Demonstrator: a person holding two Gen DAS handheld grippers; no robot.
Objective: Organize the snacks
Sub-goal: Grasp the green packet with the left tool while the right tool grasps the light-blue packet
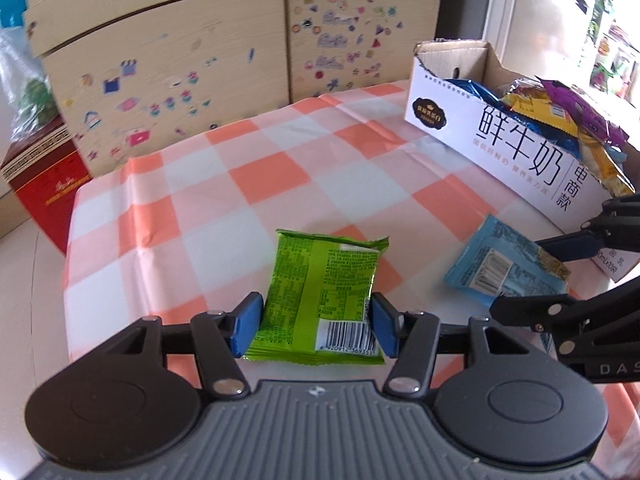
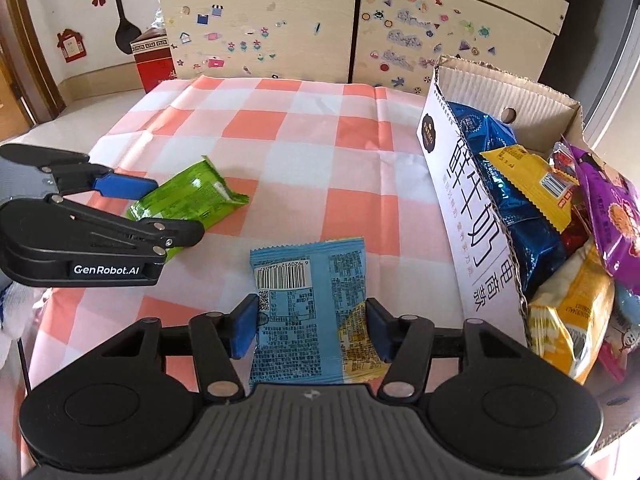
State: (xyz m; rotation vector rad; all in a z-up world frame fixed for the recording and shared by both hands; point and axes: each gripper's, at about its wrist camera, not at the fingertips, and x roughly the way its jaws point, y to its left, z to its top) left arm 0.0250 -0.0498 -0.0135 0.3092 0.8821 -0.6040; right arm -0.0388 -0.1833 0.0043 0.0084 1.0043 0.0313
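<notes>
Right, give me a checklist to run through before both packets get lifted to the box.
1. Left gripper clamps the green packet on both sides: ok.
2. Right gripper clamps the blue packet on both sides: ok.
3. Grippers apart from each other: ok.
4. Box top open: ok.
5. Room left in the box: cannot tell, snacks are heaped above its rim.
6. Tablecloth free of the pads: cannot tell.
</notes>
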